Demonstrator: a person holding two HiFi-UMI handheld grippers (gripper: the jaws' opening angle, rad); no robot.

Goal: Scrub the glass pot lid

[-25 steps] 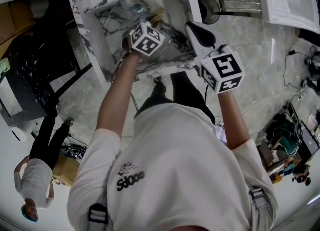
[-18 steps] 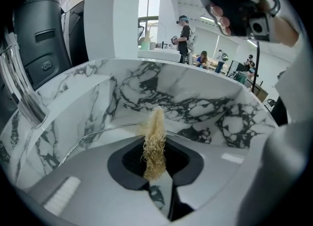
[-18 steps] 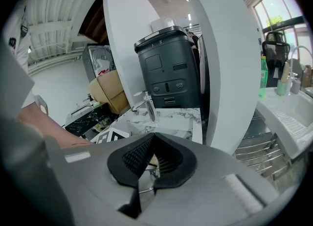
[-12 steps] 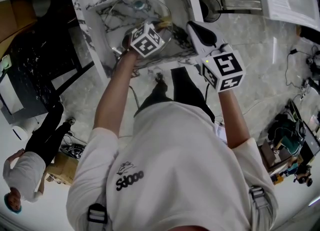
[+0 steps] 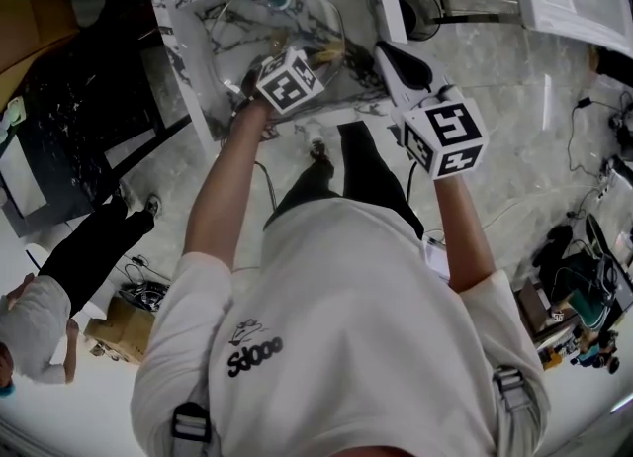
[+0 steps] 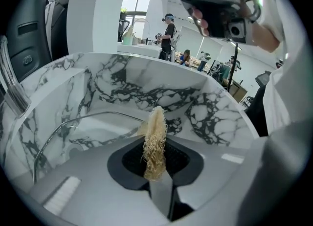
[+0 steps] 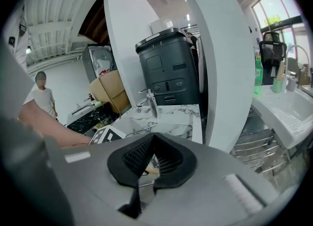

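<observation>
1. Left gripper: its jaws are clamped on a tan, fibrous scrubber, which stands up past the jaw tips.
2. Glass pot lid: it lies in the sink just ahead and to the left of the left jaws, with its metal rim arching up from the basin floor. The scrubber's far end reaches the rim; whether they touch cannot be told.
3. Sink: its white, black-veined marble wall curves round beyond the left jaws and encloses both lid and scrubber.
4. Right gripper: it is held to the right of the left jaws, near the sink's side wall. Its black ribbed pads meet at their tips, leaving only a thin wedge lower down, and nothing is gripped. Through that wedge a bit of metal rim and something tan show, lying beyond the jaws.
5. Marker cube: the left gripper's cube sits just left of the right jaws, on the end of a bare forearm.
6. Faucet: it rises from the marble top straight ahead of the right jaws.
7. Dark appliance: it stands behind the faucet, farther ahead of the right jaws.
8. Person in a white shirt: stands well off to the left of the right jaws, at the back of the room.
</observation>
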